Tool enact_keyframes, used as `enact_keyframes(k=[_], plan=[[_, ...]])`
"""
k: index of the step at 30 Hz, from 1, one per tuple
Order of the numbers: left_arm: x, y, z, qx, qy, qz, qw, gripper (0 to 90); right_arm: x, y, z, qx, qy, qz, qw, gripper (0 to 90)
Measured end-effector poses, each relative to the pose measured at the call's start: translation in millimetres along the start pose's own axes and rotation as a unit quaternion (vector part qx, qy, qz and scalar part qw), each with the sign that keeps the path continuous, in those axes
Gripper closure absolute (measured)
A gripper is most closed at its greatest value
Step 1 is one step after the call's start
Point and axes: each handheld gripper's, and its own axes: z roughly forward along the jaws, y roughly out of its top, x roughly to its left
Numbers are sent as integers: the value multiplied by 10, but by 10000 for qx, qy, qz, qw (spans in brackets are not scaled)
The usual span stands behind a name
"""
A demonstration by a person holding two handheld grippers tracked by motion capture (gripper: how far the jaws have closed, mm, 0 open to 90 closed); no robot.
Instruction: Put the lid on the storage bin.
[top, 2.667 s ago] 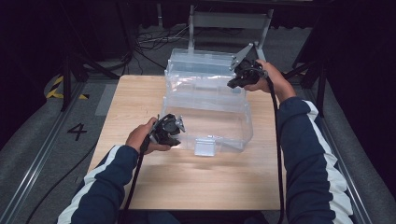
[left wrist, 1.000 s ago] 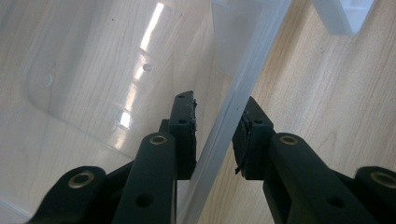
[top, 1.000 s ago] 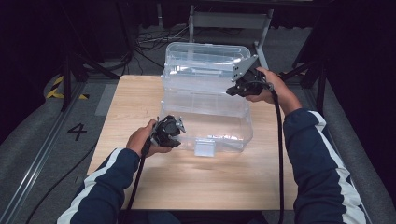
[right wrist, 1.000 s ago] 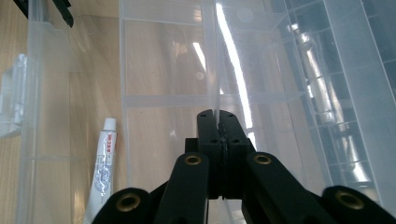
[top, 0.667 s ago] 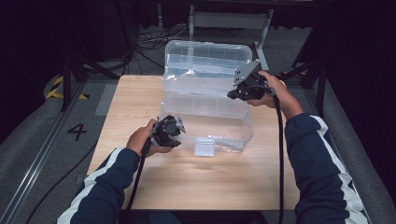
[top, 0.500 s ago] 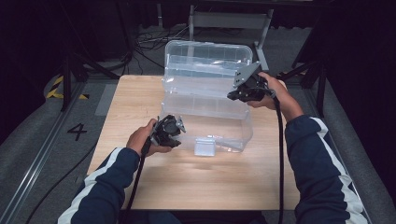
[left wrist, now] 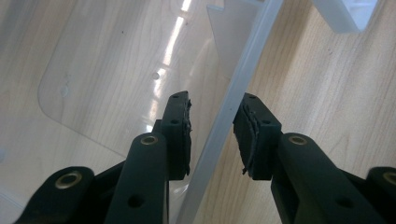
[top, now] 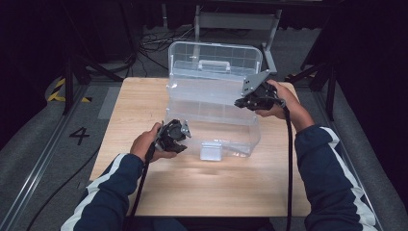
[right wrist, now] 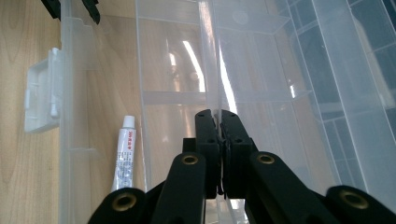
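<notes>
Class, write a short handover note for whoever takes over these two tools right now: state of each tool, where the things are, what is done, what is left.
Right tool: shut on the lid of the clear storage box, holding it raised at its right edge.
Left tool: jaws straddle the box's front wall near its left corner; they have just been opening and the pads stand off it.
Box sits mid-table, latch released; a small white tube lies inside.
Done: lid unlatched and swung up.
Left: probably fold the lid fully back, then release.
</notes>
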Motion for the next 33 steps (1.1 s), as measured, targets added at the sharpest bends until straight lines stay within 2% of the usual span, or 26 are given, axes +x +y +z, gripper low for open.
enact_keyframes(k=[8,21,25,28,33], plan=[[17,11,-4,71,-74,67,9999,683,56,-14,-5,12,-55,2,10000,868],[4,-2,-3,28,-16,228,9997,683,136,-77,-19,-99,-113,18,9999,857],[3,-2,-3,19,-12,221,9998,682,167,-96,-25,-134,-107,52,9998,856],[-2,0,-3,24,22,143,9999,677,195,-106,-29,-128,-134,30,9998,851],[-9,-23,-17,-113,51,115,9999,667,223,-128,-31,-172,-112,59,9998,850]])
